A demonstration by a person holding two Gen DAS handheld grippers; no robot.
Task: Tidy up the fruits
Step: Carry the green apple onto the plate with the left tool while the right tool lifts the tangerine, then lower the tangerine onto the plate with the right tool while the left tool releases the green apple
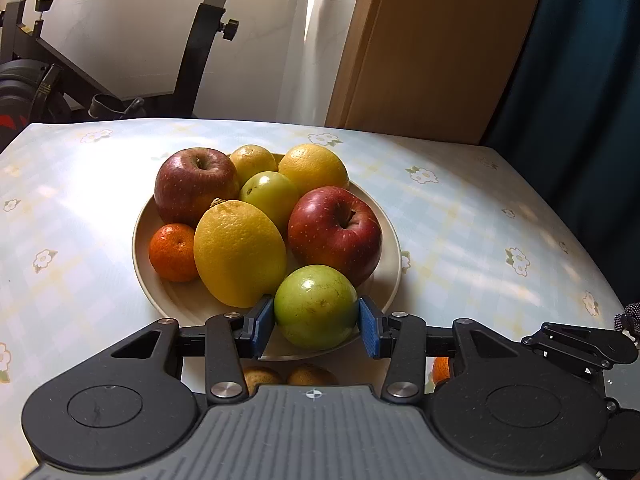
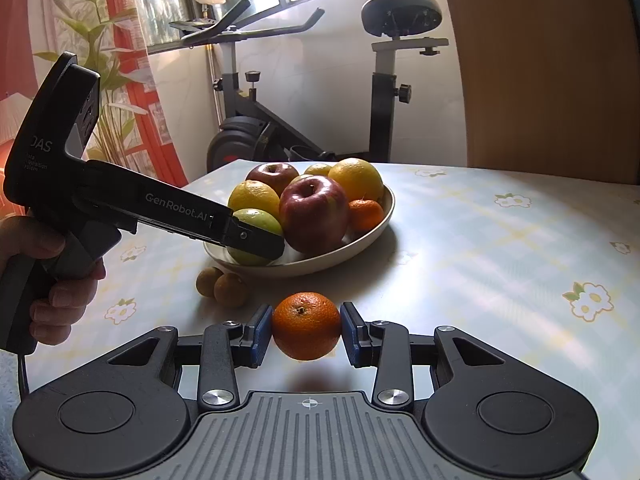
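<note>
Your left hand-held gripper [image 1: 316,322] has its pads clamped on the green apple [image 1: 315,307] at the near rim of the plate [image 1: 390,276], filling the last gap there. Your right hand-held gripper [image 2: 306,328] pinches a mandarin [image 2: 306,326] just above the bench [image 2: 500,264], waiting short of the plate.

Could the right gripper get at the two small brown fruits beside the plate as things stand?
Probably not yet: the right gripper is shut on a mandarin, though the brown fruits lie uncovered nearby on the table.
</note>
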